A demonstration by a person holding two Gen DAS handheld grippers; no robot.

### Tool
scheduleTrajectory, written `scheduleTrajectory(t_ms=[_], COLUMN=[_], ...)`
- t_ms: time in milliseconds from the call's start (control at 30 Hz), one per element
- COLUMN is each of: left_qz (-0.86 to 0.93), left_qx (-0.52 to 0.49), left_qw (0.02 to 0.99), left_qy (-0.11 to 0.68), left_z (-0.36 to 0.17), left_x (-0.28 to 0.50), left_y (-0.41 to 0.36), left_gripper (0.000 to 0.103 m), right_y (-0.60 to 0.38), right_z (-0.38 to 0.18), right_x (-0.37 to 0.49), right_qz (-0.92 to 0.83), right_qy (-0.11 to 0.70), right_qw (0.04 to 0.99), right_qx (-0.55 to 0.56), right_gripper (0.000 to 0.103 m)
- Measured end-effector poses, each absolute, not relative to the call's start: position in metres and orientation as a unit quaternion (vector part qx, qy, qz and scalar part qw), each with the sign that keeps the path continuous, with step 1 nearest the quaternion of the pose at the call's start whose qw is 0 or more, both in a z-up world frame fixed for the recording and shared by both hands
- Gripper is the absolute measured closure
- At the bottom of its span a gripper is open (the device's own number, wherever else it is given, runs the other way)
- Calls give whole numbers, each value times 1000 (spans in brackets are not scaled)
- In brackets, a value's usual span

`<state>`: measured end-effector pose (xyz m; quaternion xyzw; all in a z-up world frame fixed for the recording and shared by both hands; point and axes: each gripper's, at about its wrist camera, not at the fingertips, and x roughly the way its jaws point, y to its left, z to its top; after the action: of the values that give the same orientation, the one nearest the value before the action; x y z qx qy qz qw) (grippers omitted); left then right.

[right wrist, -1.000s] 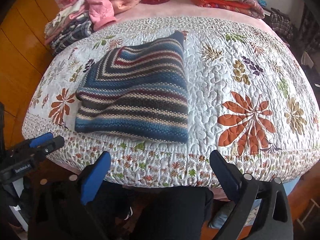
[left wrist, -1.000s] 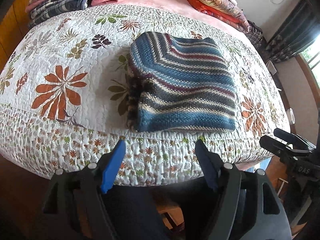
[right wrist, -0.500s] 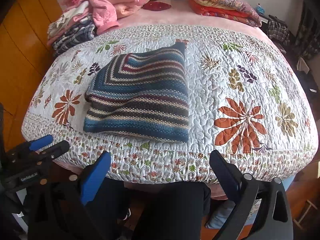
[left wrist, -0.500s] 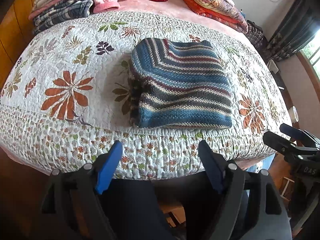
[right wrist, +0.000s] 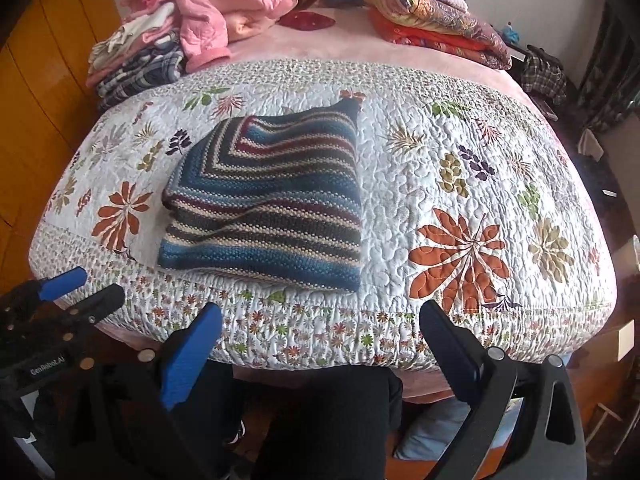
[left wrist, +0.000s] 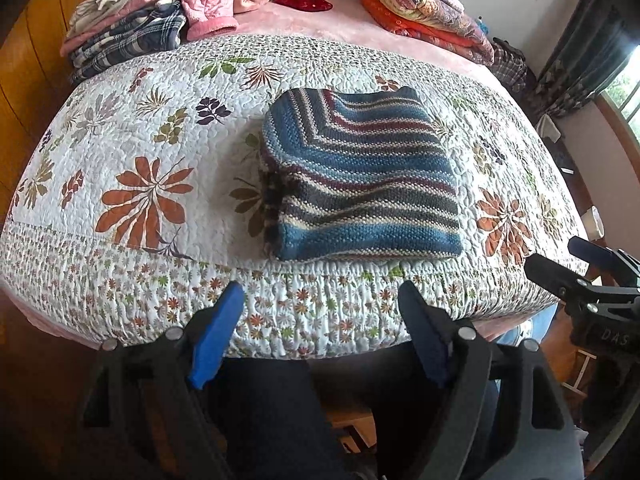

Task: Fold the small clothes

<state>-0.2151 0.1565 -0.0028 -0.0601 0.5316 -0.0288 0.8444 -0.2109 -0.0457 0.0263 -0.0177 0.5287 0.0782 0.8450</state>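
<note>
1. A striped knitted sweater (left wrist: 360, 176) lies folded into a neat rectangle on the flowered quilt (left wrist: 132, 140) of a bed, close to the quilt's near edge.
2. The left claw (left wrist: 320, 312) hangs released, its fingers spread wide, off the near edge of the bed; the sweater lies just beyond it, apart from both fingers.
3. The right claw (right wrist: 320, 332) is also released and empty, held off the near edge; the sweater (right wrist: 268, 200) lies beyond it and a little to the left, not touching.
4. At the far left of the bed sits a pile of clothes (right wrist: 168, 48), pink and plaid.
5. At the far right lies a stack of folded blankets (right wrist: 432, 20).
</note>
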Motion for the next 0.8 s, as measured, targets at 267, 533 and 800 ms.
scheduleTrajectory(t_ms=[267, 533, 800], left_qz=[-25, -22, -20], left_qx=[-55, -51, -53], left_qw=[842, 840, 838], left_qy=[537, 540, 543], left_z=[-7, -12, -17], left_x=[-211, -207, -203], left_y=[153, 151, 152], left_gripper=[24, 24, 24], right_y=[-52, -57, -57], right_z=[21, 16, 12], right_x=[-202, -195, -191], right_qz=[68, 62, 61], right_qy=[530, 525, 527], right_qw=[846, 849, 848], right_qx=[-7, -6, -4], right_gripper=[4, 4, 4])
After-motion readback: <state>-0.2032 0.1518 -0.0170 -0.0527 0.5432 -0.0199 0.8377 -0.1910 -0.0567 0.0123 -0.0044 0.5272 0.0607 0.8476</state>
